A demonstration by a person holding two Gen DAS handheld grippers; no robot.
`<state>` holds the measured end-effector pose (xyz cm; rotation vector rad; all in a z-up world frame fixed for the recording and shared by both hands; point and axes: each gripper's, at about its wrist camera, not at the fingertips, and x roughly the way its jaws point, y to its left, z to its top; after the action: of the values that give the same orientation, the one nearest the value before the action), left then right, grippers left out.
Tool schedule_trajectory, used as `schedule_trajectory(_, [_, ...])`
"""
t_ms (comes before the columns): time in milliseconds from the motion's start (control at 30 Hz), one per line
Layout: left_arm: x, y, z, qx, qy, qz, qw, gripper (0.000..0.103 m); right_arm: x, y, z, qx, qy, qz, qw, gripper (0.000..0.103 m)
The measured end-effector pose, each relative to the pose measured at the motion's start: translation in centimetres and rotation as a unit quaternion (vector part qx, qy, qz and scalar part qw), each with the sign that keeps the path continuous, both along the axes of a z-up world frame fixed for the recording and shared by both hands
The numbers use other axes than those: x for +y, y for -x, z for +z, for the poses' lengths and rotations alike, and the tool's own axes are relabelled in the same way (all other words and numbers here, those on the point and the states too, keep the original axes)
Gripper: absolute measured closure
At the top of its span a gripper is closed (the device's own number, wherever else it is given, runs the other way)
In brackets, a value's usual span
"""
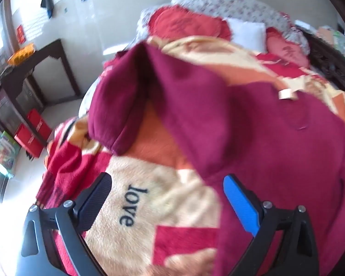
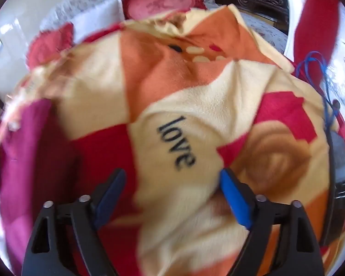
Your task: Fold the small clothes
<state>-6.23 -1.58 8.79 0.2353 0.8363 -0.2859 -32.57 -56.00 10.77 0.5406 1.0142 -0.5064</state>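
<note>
left gripper (image 1: pixel 166 185) spread wide, holding nothing, above blanket (image 1: pixel 149 207) | right gripper (image 2: pixel 172 180) spread wide, holding nothing | maroon garment (image 1: pixel 276 142) lies on blanket, long axis toward the pillows (image 1: pixel 246 32), sleeve (image 1: pixel 126 96) folded back toward left | right view blurred

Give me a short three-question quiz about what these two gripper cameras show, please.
1. True or false: the left gripper is clamped on the maroon garment.
2. What word is printed on the blanket?
3. The maroon garment lies: A) on the floor, B) on the blanket, C) on the dark wooden table.

Key: 1 false, both the left gripper and the right gripper are open and empty; 2 love; 3 B.
</note>
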Motion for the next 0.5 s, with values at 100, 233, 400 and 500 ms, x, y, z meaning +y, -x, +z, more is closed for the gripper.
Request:
schedule_trajectory(100, [-0.6,1.5,2.2,-0.011,0.013,-0.012,0.9998,0.002,2.4,1.5,4.3,-0.029,0.016,-0.002,0.999,0.038])
schedule_trajectory(233, [-1.8,2.6,3.0,-0.007,0.017,-0.021,0.9996,0.002,5.9,2.7,9.5,-0.056,0.039,0.029,0.997,0.038])
schedule_trajectory(400, [-2.6,3.0,3.9,-0.010,0.020,-0.024,0.9995,0.002,10.5,3.1,14.5,-0.066,0.032,0.076,0.994,0.038])
schedule_trajectory(500, [-2.8,3.4,4.7,-0.012,0.025,-0.022,0.9994,0.002,13.2,3.4,17.0,-0.079,0.034,0.114,0.990,0.038])
